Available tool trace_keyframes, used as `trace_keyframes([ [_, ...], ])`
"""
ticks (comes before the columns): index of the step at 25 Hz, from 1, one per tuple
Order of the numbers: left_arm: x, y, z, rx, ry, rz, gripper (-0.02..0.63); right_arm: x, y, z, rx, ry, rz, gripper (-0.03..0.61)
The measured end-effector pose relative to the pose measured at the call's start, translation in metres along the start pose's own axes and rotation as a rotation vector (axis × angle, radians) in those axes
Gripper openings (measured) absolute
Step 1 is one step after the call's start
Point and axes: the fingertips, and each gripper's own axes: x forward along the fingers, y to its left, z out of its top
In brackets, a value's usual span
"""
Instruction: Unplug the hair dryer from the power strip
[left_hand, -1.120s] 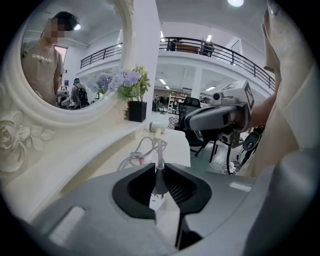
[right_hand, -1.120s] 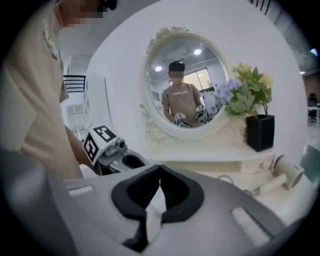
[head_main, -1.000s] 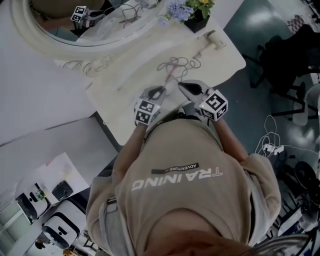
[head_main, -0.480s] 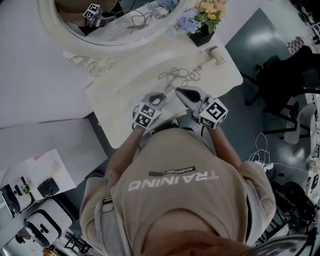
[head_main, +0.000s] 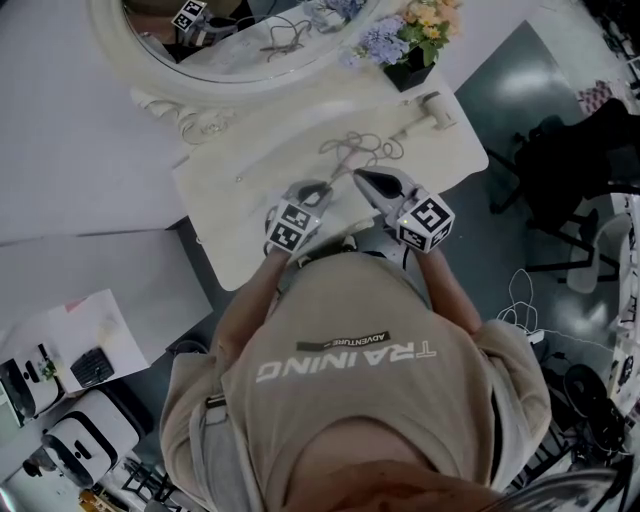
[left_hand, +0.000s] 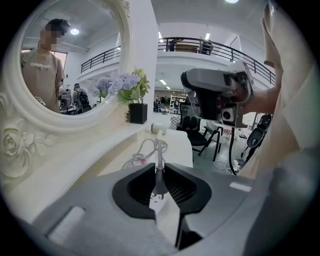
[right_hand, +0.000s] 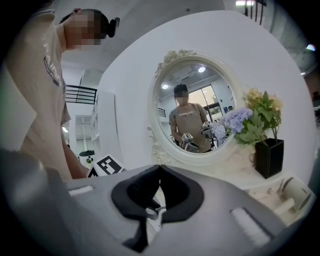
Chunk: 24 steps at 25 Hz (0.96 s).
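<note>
- since a second ago the right gripper (head_main: 362, 176) has lifted a little, and its tip now sits nearer the tangled cord (head_main: 360, 150). the left gripper (head_main: 320, 188) has kept its place.
- head view: both grippers reach side by side over the cream dressing table (head_main: 240, 200). the cord's loose loops lie just ahead of their tips. the hair dryer (head_main: 432, 108) lies well beyond, ahead and to the right of the right gripper, near the flower pot (head_main: 410, 68).
- left gripper view: the jaws are clamped on the cord's thick grey end, and the cord runs straight ahead from them to the hair dryer. a white block (left_hand: 165, 217) sits just under the jaws.
- right gripper view: the jaw tips meet. a small white-and-grey piece (right_hand: 151, 211) shows in the hollow behind them, and i cannot tell what it is. the oval mirror (right_hand: 195, 107) stands ahead, and the hair dryer lies low to the right.
</note>
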Motion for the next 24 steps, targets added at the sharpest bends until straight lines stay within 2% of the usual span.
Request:
trace_keyframes([
  [24,0.002,0.006,-0.002,-0.011,0.000,0.008,0.061,-0.001,-0.003,-0.014,0.015,0.030,-0.038,0.005],
])
